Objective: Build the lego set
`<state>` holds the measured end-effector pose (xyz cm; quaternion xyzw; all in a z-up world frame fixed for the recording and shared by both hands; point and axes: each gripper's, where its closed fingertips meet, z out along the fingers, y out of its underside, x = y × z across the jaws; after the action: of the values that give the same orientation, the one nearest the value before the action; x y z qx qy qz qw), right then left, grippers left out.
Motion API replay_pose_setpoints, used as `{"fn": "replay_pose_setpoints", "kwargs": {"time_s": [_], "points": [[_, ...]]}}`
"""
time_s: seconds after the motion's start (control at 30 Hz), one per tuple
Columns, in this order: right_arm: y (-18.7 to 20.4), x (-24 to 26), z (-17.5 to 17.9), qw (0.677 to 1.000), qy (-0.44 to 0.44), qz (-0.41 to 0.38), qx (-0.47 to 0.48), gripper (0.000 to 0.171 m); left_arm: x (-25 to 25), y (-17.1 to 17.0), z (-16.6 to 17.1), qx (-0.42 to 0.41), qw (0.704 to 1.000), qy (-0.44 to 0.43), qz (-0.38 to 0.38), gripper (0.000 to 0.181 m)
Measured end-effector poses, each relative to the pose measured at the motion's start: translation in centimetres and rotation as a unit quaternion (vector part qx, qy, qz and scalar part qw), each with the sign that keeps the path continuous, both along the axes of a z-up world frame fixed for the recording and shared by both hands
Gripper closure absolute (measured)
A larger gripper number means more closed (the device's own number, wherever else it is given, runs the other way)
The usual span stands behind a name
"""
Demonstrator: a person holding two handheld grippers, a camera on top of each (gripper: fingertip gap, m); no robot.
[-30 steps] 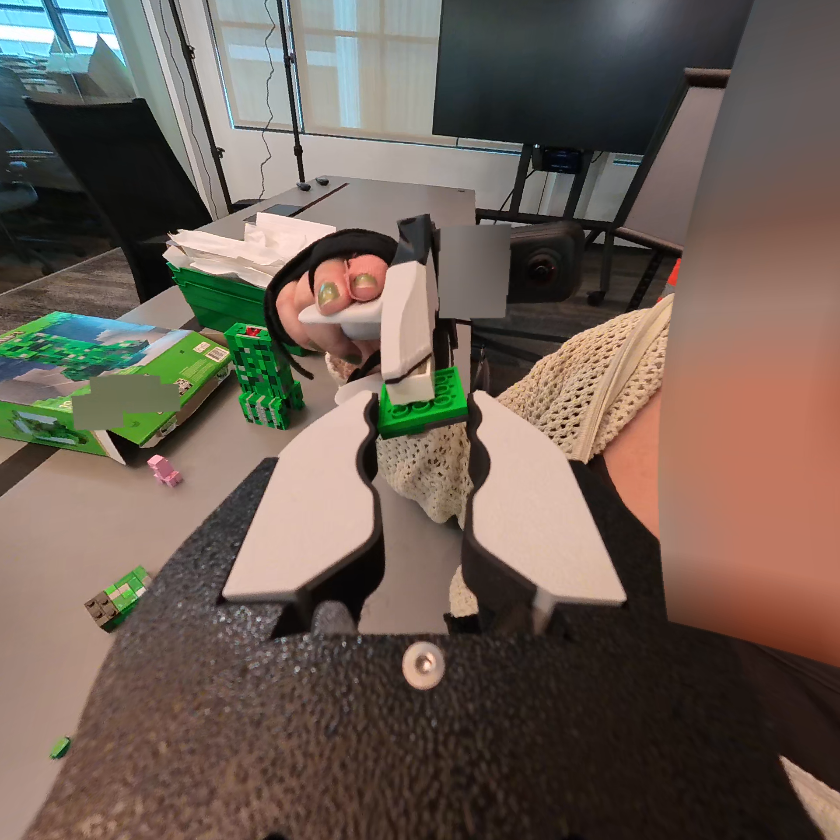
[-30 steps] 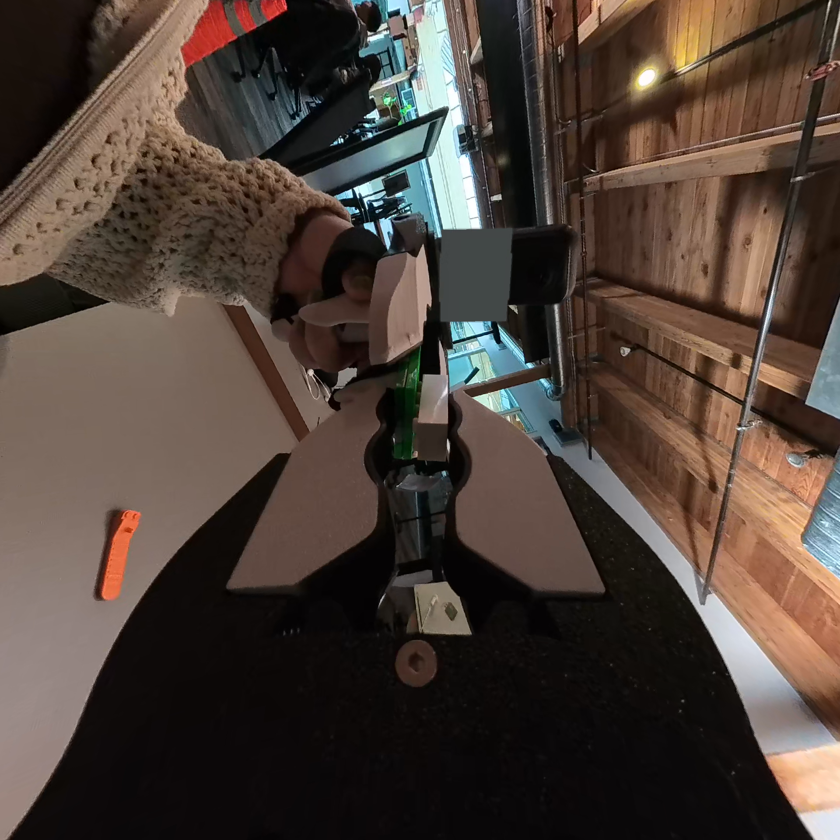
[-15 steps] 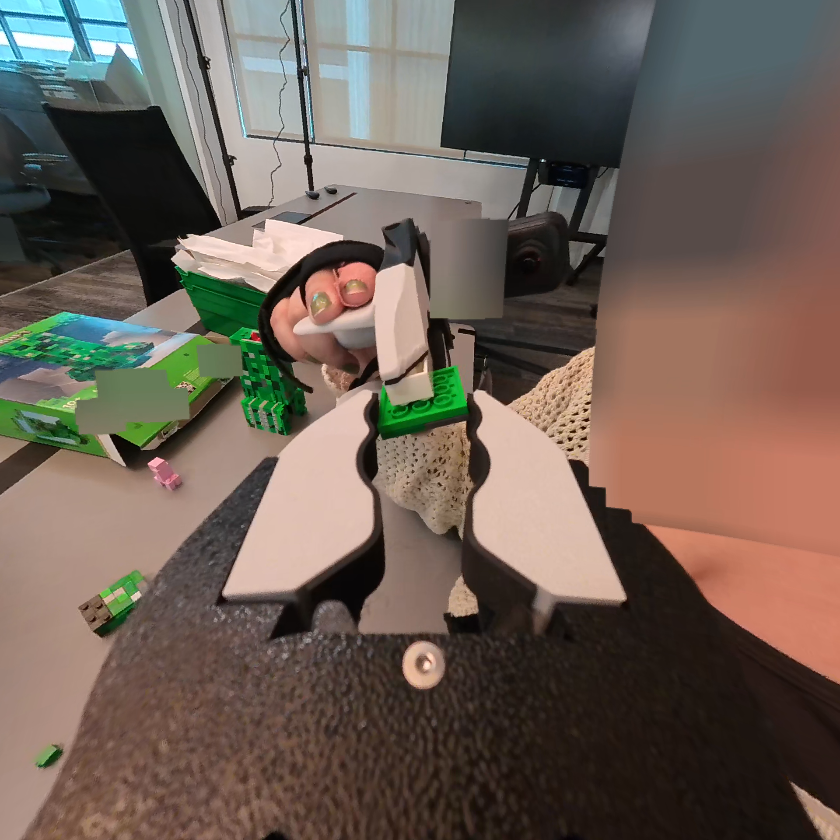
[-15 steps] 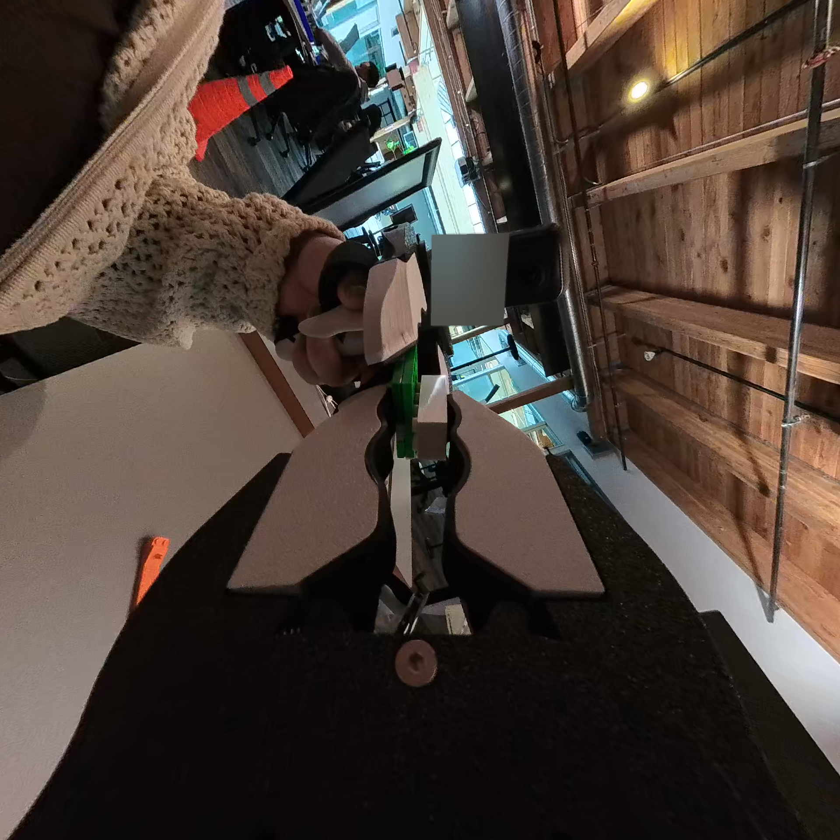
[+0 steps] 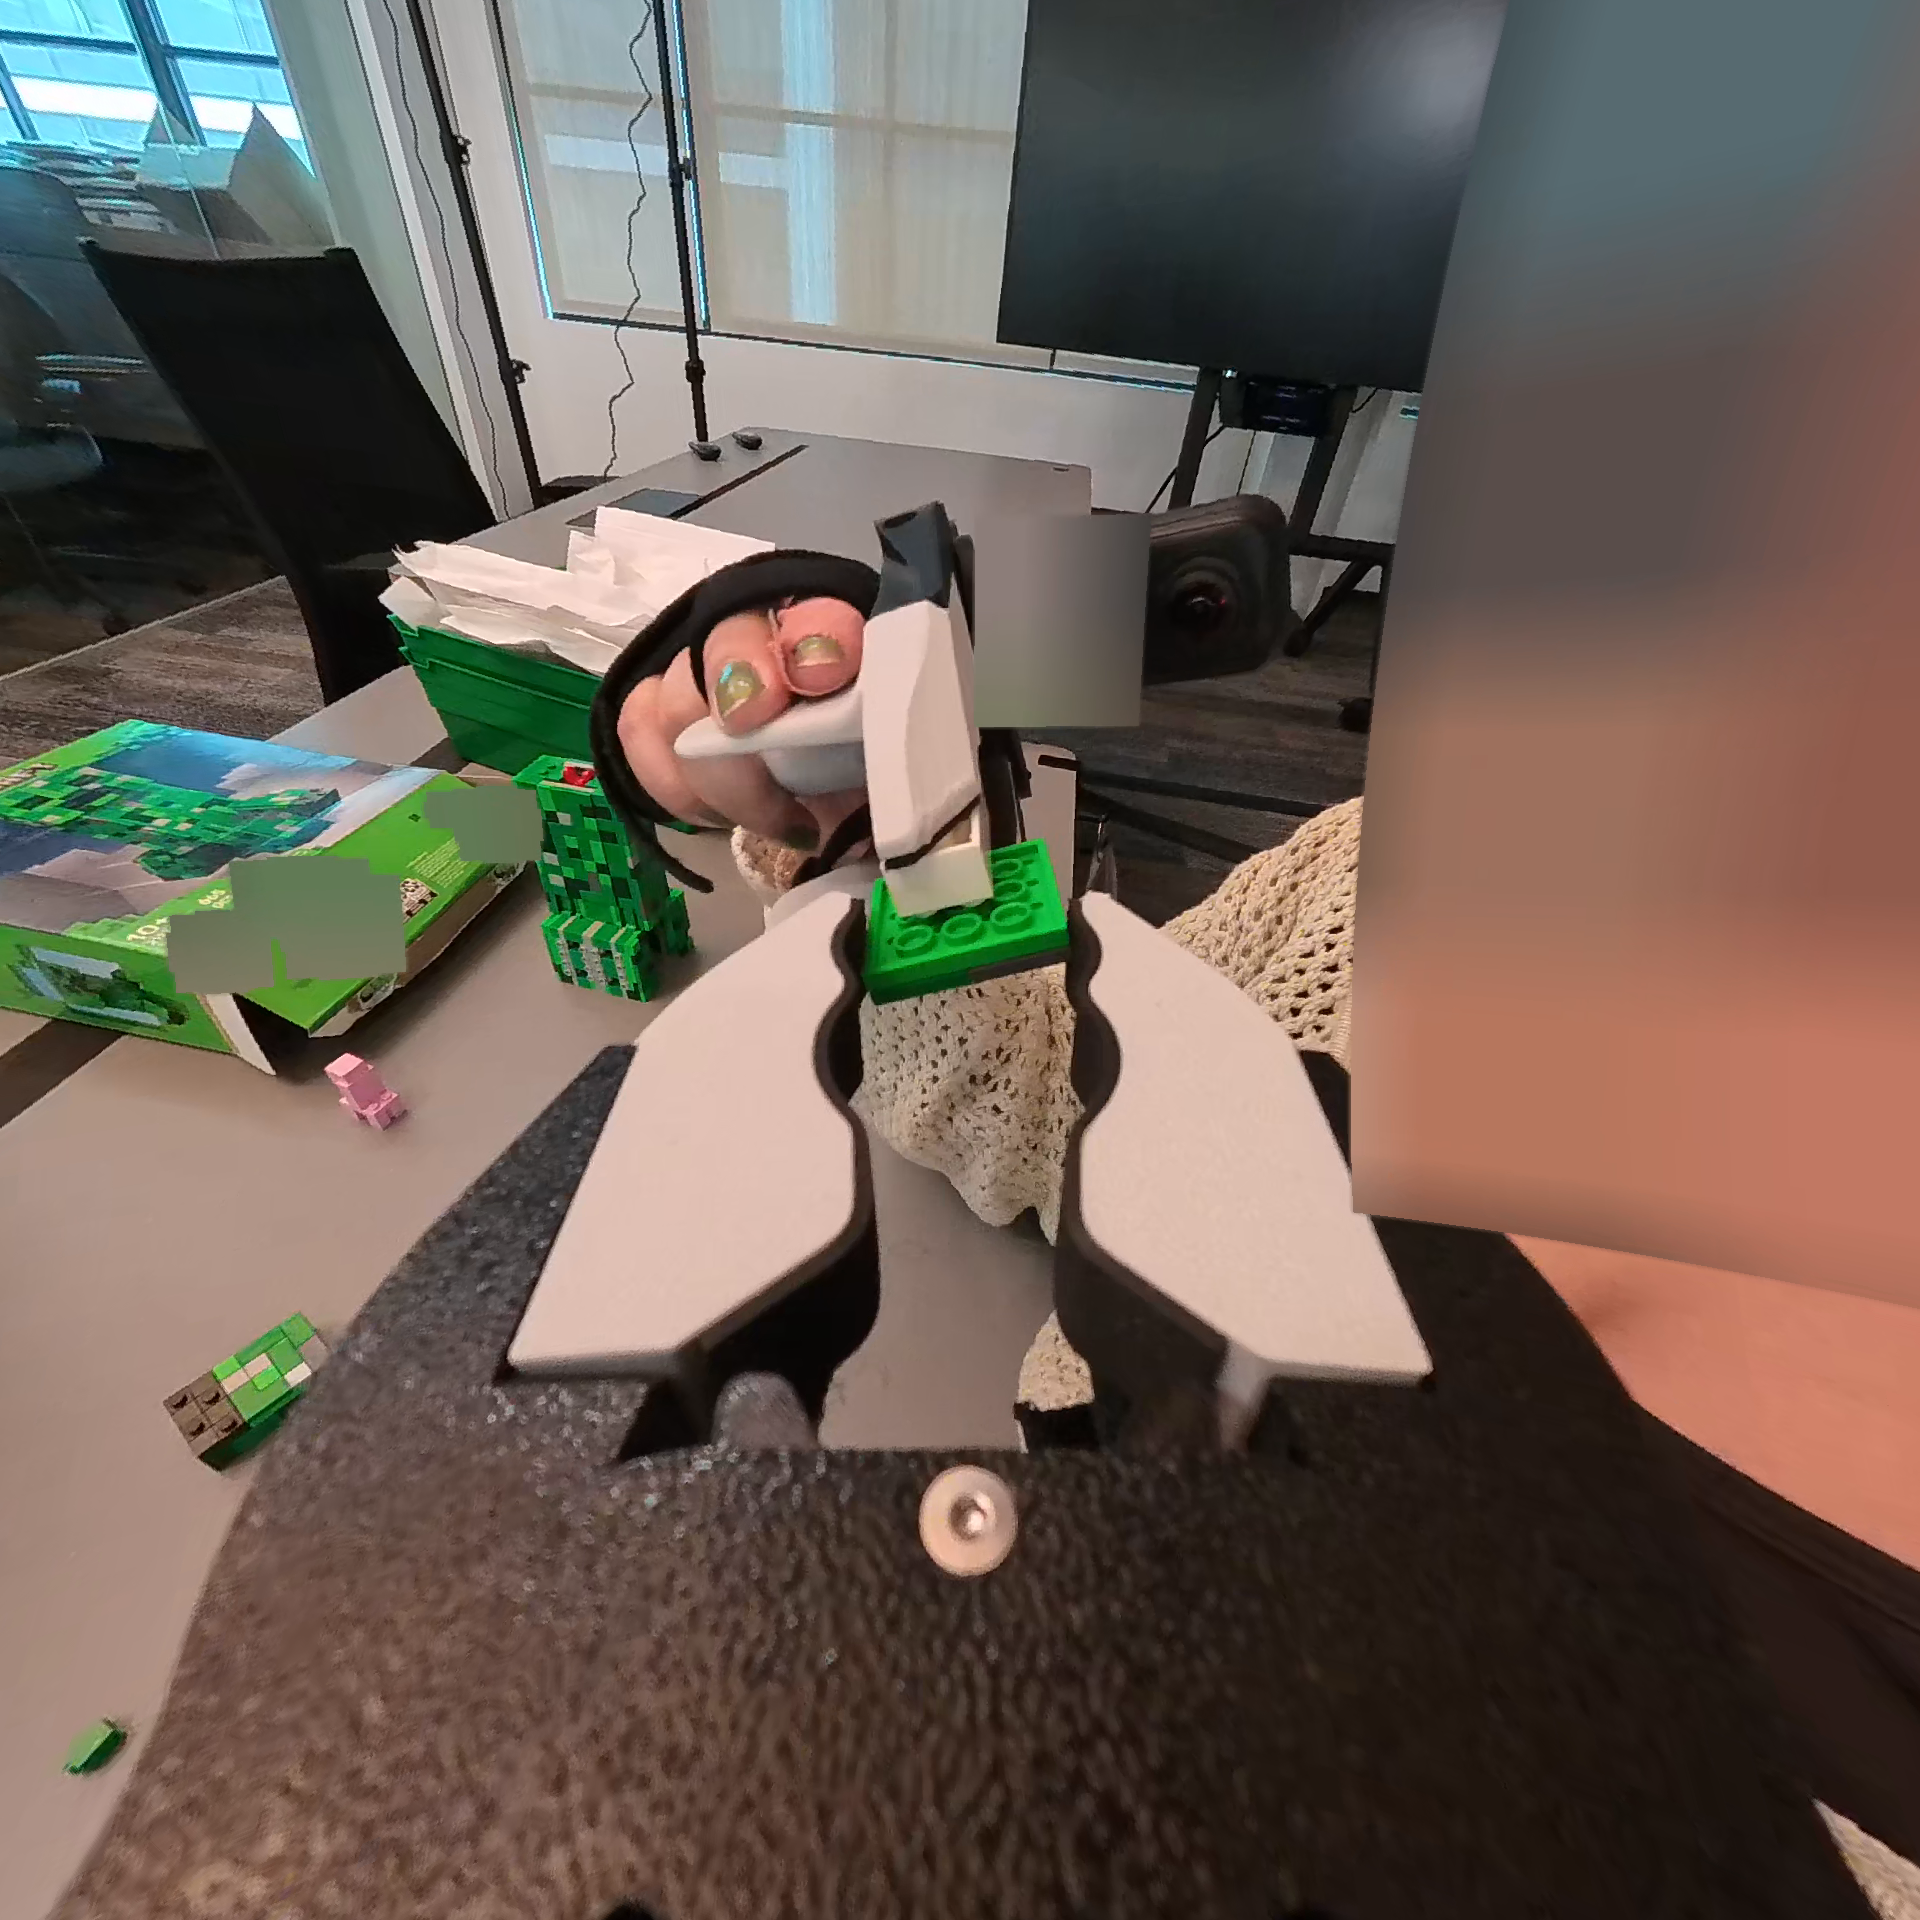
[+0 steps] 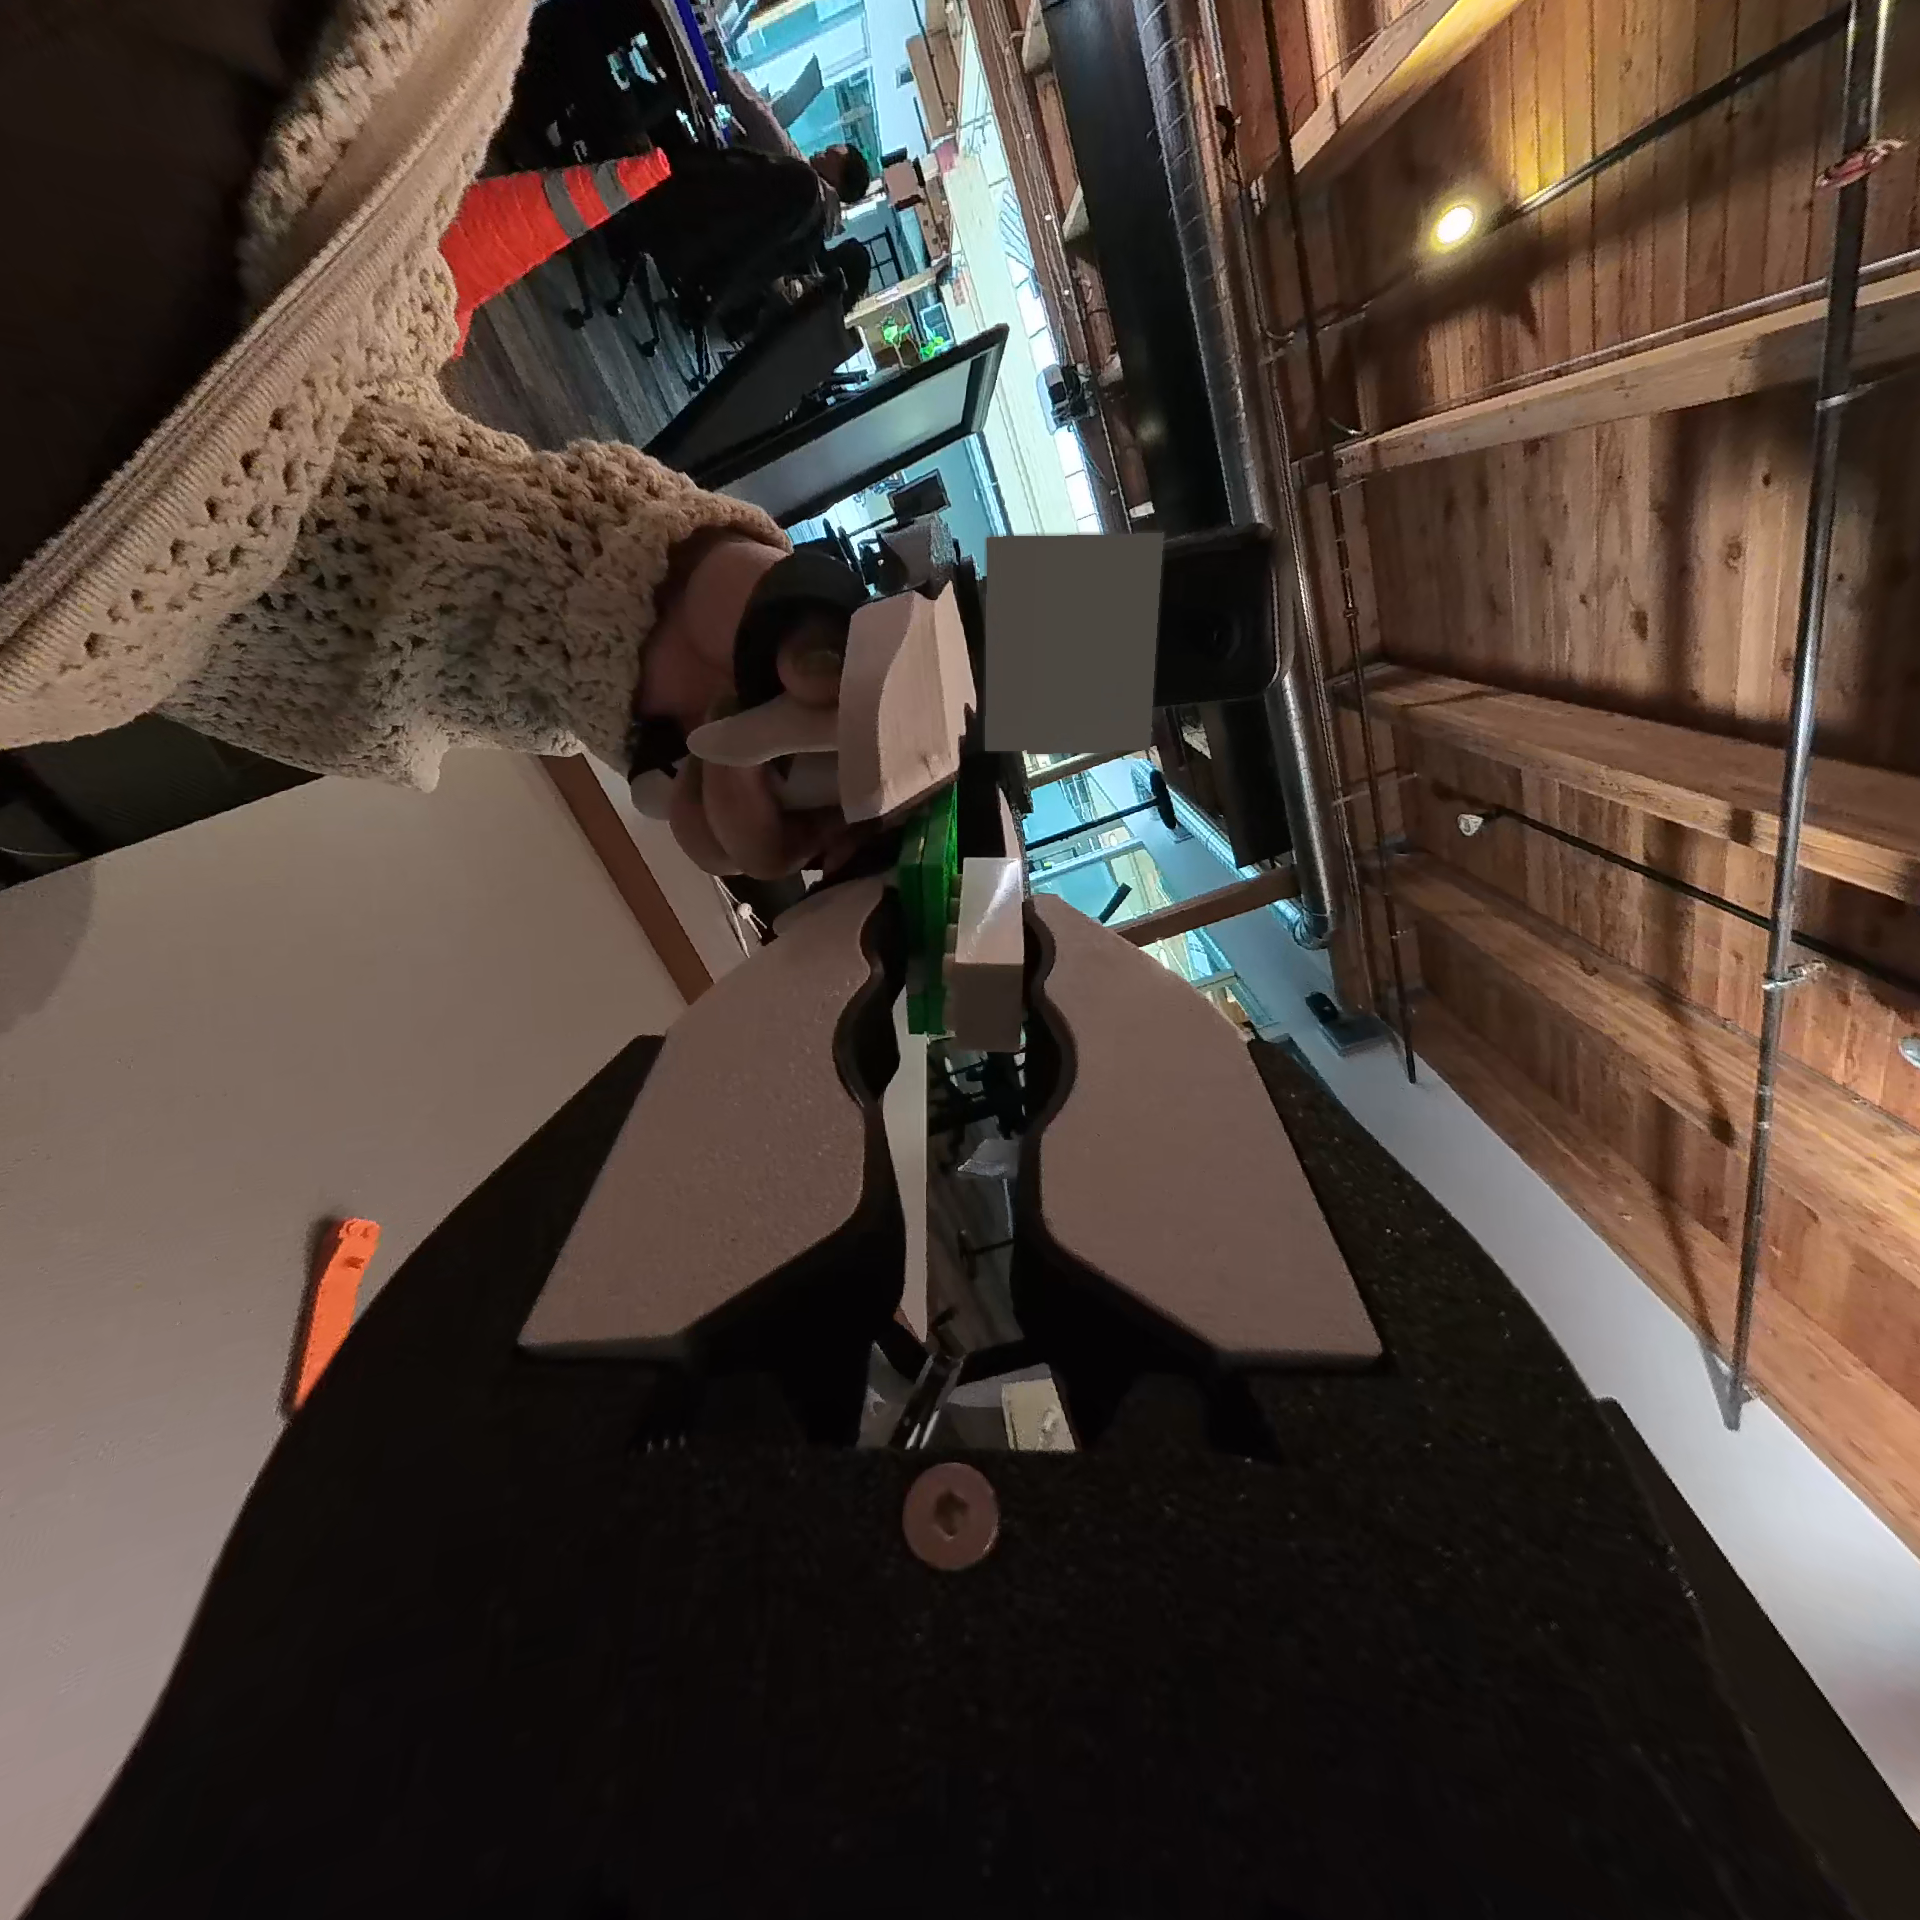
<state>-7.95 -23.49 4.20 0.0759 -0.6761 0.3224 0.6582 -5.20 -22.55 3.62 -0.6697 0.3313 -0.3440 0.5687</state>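
My left gripper (image 5: 966, 920) is shut on a green studded plate (image 5: 940, 951), gripped by its two side edges and held above the table, studs up. My right gripper (image 6: 958, 935) comes down from above; in the left wrist view it (image 5: 920, 727) shows with a hand around it. It is shut across the plate (image 6: 925, 935) and a pale grey block (image 6: 987, 956) that lies against the studded face. The block also shows in the left wrist view (image 5: 935, 883). The left gripper also shows beyond the plate in the right wrist view (image 6: 899, 707).
On the grey table (image 5: 156, 1247) stand a green creeper figure (image 5: 603, 883), an open set box (image 5: 208, 873) and a green bin of papers (image 5: 499, 686). A pink pig (image 5: 364, 1086), a green-and-black sub-build (image 5: 244, 1387) and a small green piece (image 5: 96, 1745) lie loose. An orange separator tool (image 6: 332, 1309) lies apart. Less than 4 cm separates the two grippers' tips.
Both grippers keep the same hold on the plate and block. The joined pair has tilted and shifted a little, so the background has moved in both views.
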Motion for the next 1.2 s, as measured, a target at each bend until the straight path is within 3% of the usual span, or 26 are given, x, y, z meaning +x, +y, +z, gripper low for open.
{"fn": "replay_pose_setpoints", "kwargs": {"time_s": [0.73,1.2], "points": [[0.6,-0.6,-0.7,0.998,-0.046,-0.034,0.0,0.152,-0.4,0.3,-0.7,0.0,0.999,0.029,0.026,0.145],[-0.6,0.6,-0.1,1.0,-0.016,0.026,-0.003,0.152,0.6,-0.6,-0.2,-0.008,1.0,0.0,-0.019,0.145]]}}
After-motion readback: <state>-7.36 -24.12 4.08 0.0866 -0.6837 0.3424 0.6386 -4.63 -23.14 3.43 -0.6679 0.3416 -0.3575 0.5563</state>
